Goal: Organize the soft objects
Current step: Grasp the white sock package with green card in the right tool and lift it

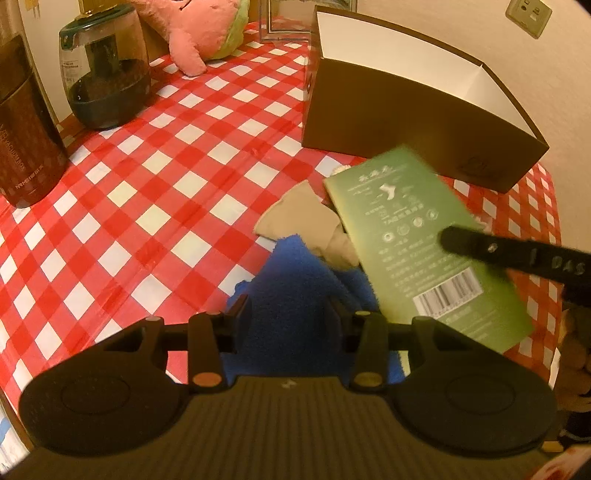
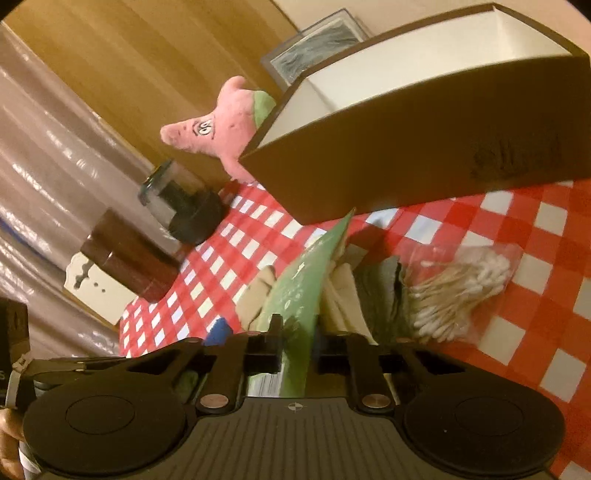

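Note:
My left gripper [image 1: 286, 314] points down at the checked table, shut on a blue fluffy cloth [image 1: 295, 273] that fills the gap between its fingers. A flat green sock packet [image 1: 417, 240] lies tilted over beige socks [image 1: 299, 218] beside the cloth. My right gripper [image 2: 295, 332] is shut on that green packet [image 2: 299, 291], holding it edge-on. One of its black fingers [image 1: 480, 247] shows across the packet in the left wrist view. An open brown box [image 1: 406, 122] with a white inside stands just behind the pile.
A pink star plush [image 1: 199, 29] leans at the back by a picture frame [image 1: 284, 22]. A glass jar [image 1: 107, 74] and a brown canister [image 1: 26, 129] stand at the left. A bag of cotton swabs [image 2: 461, 288] lies right of the socks.

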